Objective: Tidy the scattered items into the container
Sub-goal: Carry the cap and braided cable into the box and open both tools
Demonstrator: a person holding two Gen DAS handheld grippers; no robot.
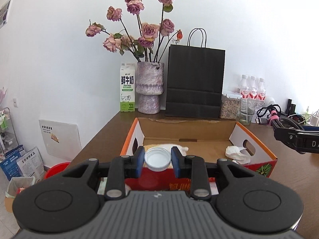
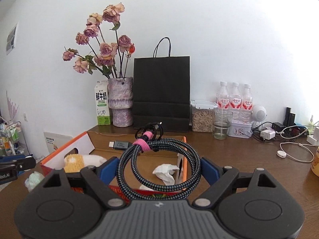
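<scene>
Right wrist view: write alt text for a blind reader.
The right hand-held gripper holds a coiled braided cable above an open cardboard box on a brown table. A crumpled tissue and plush toy lie inside.

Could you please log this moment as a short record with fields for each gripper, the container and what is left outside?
left gripper: shut on white jar lid, held at the near edge of the box
right gripper: fingers wide, holding coiled braided cable bound with pink tie
container: open cardboard box on the brown table
already inside: crumpled tissue, plush toy
still outside: pale green wad left of the box
</scene>
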